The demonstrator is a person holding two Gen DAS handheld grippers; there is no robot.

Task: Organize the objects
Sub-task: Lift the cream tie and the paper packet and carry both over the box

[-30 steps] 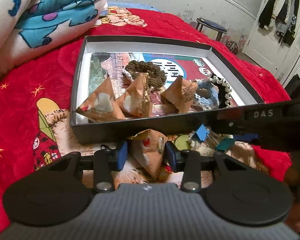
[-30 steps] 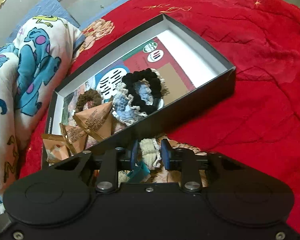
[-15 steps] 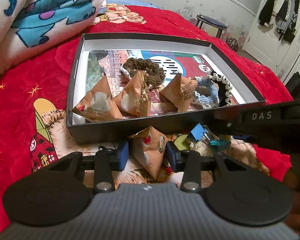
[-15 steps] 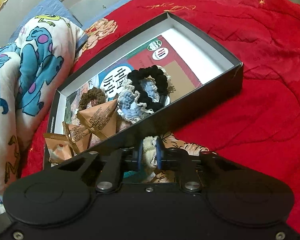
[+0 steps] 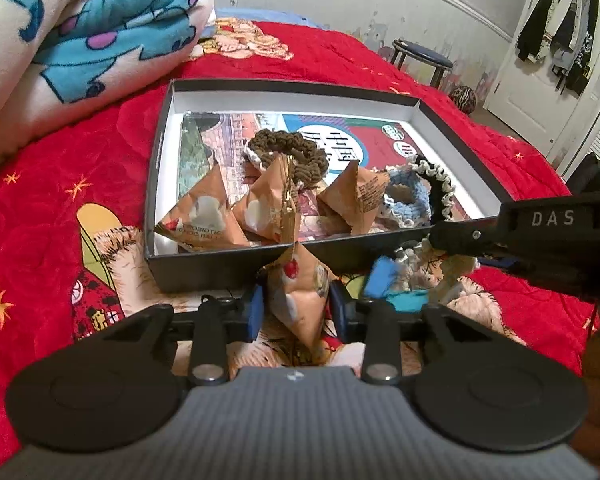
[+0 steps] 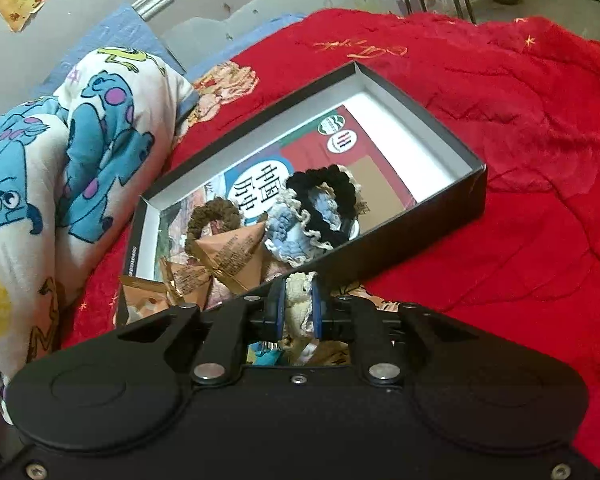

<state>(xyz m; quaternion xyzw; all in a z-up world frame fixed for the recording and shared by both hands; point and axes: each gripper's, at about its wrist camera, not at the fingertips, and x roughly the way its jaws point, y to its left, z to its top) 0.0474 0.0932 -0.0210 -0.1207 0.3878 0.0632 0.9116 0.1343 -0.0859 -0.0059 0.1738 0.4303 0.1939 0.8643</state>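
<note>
My left gripper (image 5: 296, 310) holds a brown packet (image 5: 298, 296) and my right gripper (image 6: 297, 308) pinches a cream scrunchie (image 6: 298, 300) — both just before the box (image 5: 220, 268) near wall, so I lift forward over it.

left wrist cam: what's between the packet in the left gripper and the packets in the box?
Only the box's near black wall separates the held packet in the left gripper from the boxed packets.

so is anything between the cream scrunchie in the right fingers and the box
Only the box's near wall: the cream scrunchie sits below its rim, so it must lift over. Inside, two scrunchies crowd the landing spot.
</note>
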